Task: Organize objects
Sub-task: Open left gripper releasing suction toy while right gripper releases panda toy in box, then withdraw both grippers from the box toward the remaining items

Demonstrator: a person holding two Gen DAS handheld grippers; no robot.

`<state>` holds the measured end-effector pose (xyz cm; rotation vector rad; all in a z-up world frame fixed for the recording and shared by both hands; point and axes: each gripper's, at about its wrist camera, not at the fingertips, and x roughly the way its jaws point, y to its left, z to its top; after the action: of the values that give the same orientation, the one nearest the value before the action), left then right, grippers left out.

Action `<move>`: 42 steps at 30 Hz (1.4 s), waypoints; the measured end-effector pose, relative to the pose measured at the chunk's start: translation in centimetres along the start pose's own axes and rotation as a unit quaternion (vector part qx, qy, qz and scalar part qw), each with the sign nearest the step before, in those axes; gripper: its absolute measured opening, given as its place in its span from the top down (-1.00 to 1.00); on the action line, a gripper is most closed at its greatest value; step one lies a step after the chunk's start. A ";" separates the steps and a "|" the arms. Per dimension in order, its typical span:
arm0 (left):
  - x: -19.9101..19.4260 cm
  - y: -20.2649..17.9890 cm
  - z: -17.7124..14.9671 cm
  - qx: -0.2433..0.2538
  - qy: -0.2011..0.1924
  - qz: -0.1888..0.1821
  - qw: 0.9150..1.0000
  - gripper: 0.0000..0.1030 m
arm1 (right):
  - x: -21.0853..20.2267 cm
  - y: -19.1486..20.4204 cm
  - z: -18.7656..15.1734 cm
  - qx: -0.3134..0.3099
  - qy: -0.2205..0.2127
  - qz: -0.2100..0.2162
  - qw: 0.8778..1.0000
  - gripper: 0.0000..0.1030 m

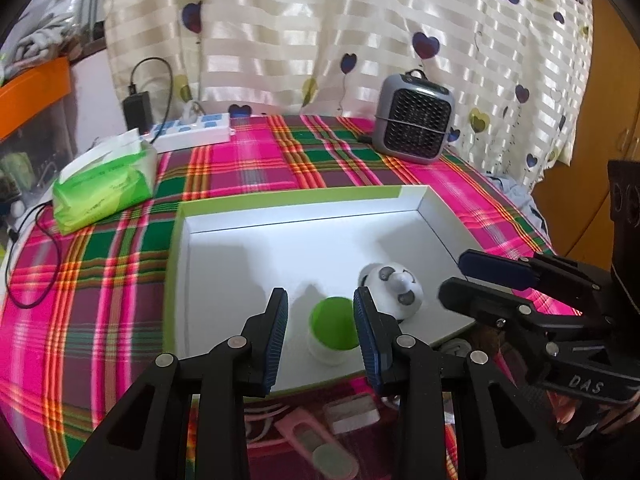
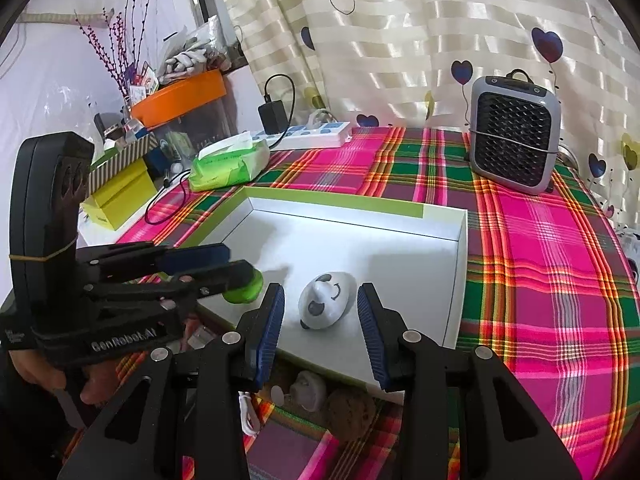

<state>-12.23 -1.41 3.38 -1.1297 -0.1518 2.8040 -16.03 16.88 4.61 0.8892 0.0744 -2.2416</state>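
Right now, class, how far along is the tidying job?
Done: a green cup and a panda toy sit in the white box. In hand: nothing; the left tongs and right tongs are open around them. Left: small items lie on the cloth before the box.

Plaid cloth tablecloth (image 1: 100, 280); matt cardboard tray (image 1: 304, 256); glossy panda toy (image 2: 326, 300).

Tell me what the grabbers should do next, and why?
Probably lift both away. The green cup and the panda toy already sit inside the white box, and both the left gripper and right gripper have open jaws, holding nothing.
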 end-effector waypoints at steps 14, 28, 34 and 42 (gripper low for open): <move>0.2 0.2 -0.7 0.013 0.007 0.019 1.000 0.37 | -0.6 0.6 -0.2 -0.009 -0.009 0.004 1.000 0.23; -3.0 -0.9 -2.5 0.009 -0.008 0.010 1.000 0.37 | -3.0 1.5 -1.8 -0.006 -0.020 0.004 1.000 0.23; -4.2 -1.5 -3.4 0.007 -0.012 0.008 1.000 0.37 | -3.7 2.3 -2.9 -0.008 -0.012 0.002 1.000 0.23; -5.2 -2.6 -4.7 0.009 -0.011 -0.004 1.000 0.37 | -4.8 2.7 -4.0 -0.006 -0.011 -0.005 1.000 0.23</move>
<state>-5.07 0.66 3.89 -1.0914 -0.1318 2.8057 -9.53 18.91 5.04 0.8599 0.0825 -2.2577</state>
